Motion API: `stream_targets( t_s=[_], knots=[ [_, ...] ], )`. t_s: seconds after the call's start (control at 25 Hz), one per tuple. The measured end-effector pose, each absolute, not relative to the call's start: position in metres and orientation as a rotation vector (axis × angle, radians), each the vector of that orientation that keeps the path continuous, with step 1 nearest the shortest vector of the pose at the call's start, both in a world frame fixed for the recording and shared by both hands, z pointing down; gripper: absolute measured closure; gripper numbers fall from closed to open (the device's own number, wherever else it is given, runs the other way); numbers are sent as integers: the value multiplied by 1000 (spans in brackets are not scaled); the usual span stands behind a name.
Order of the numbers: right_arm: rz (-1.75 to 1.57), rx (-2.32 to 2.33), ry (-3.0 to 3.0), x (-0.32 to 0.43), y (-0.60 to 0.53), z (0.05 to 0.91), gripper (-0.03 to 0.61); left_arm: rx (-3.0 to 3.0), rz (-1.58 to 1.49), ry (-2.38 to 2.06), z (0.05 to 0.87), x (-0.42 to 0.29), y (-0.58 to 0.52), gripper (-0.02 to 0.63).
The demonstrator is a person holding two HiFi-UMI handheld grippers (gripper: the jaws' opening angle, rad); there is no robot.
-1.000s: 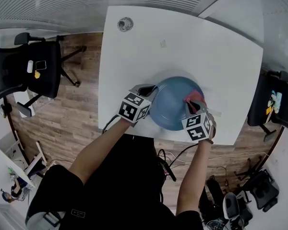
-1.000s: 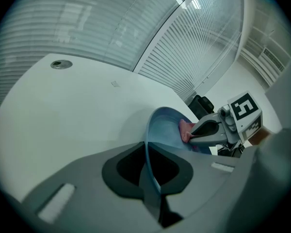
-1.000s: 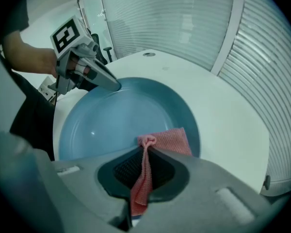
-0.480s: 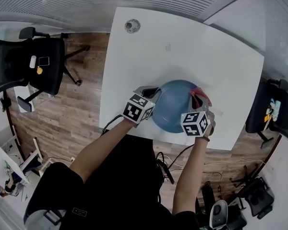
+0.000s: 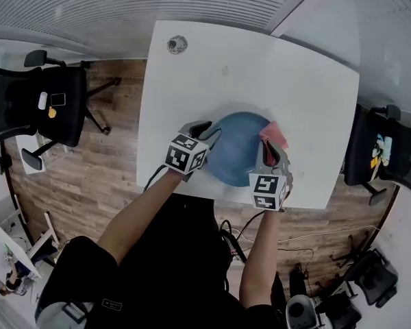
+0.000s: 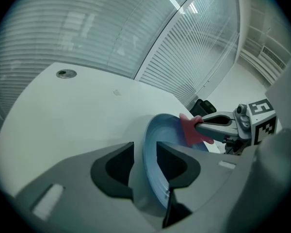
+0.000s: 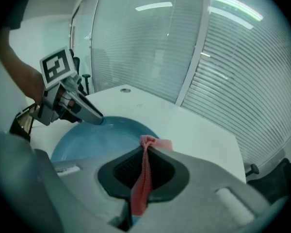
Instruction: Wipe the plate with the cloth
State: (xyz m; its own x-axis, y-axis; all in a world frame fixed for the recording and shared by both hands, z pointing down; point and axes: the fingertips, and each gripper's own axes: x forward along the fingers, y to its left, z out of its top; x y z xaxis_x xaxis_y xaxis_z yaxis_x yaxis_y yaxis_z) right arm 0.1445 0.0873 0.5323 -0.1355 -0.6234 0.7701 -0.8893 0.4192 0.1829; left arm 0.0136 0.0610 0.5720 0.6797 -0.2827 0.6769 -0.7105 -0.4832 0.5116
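Between right tongs (image 7: 145, 152): cloth (image 7: 141, 183) pinched, near plate (image 7: 87, 135).

Right gripper (image 7: 145, 152) clamped on pink cloth (image 7: 155, 143), folded strip upright between its jaws, blue plate (image 7: 87, 137) beyond on white counter (image 7: 194, 125), left gripper (image 7: 98, 119) at plate's far rim, jaws opening around it, slatted blinds (image 7: 242, 72) behind.

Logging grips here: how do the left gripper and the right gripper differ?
The left gripper straddles the rim of the blue plate, jaws opening; the right gripper is shut on the pink cloth. The left sits at the plate's left edge, the right at its right edge. Both point down at it.
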Motion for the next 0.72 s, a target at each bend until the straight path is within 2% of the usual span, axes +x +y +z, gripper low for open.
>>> stream_targets(
  t_s=[0.4, 0.56, 0.72],
  knots=[
    [524, 1709, -2022, 145, 119, 449, 563, 2196, 577, -747, 507, 17, 75, 456],
    [632, 1889, -2115, 145, 134, 411, 563, 2317, 527, -750, 463, 18, 90, 489],
    [586, 1974, -2160, 142, 154, 371, 563, 2392, 438, -757, 416, 13, 109, 528]
  ],
)
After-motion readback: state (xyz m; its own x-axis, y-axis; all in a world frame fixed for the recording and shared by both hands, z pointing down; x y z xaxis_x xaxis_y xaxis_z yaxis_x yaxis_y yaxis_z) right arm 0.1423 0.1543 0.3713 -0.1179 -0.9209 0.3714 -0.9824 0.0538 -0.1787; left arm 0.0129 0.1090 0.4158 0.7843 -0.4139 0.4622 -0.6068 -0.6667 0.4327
